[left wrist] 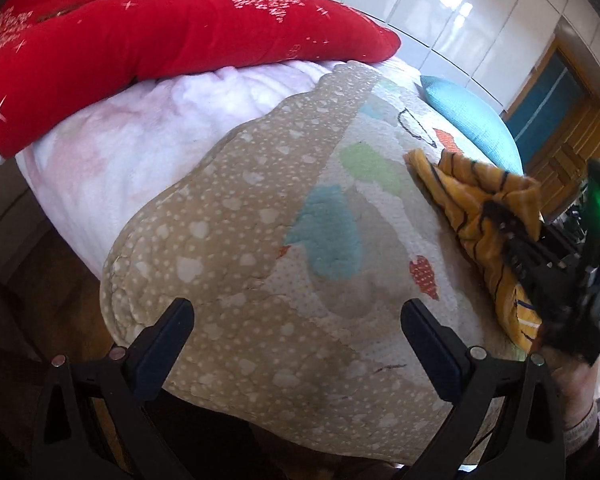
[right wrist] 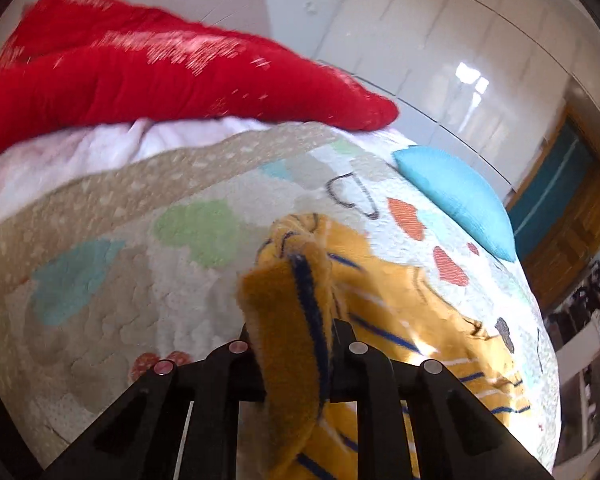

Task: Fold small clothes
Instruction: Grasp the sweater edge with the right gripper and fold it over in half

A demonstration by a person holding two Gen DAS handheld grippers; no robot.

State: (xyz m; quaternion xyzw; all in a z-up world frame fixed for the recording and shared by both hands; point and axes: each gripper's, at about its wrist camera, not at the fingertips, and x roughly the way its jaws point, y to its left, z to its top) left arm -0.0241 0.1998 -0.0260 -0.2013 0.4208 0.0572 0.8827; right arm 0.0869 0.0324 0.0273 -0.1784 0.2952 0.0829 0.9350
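— While I'm pinching this yellow striped garment [right wrist: 296, 320] in my right gripper [right wrist: 292, 340], can you tell whether I've got one layer or two?

— Hard to say; the cloth is bunching up between the jaws and hiding that. Why are you taking it by that edge?

— Because I'm judging this to be the first fold: I'm lifting one side so it can travel over the rest, which is still lying on the quilt [left wrist: 228, 216] toward its right edge. The right tongs are clamping together on that raised flap, nothing else.

— And your left gripper [left wrist: 296, 332]?

— I'm holding it apart and empty, hovering over the quilt's near left corner, well clear of the garment. I'm keeping it open so it can pin or catch the other side when needed.

— Is there room to swing the flap across?

— Plenty, I think. The middle of the quilt is lying bare between the two tongs. The blue cushion [right wrist: 460, 200] is sitting near the garment at the far right edge, and the red blanket [left wrist: 160, 36] is piling along the far edge, so I'm favouring the open middle rather than either of those.
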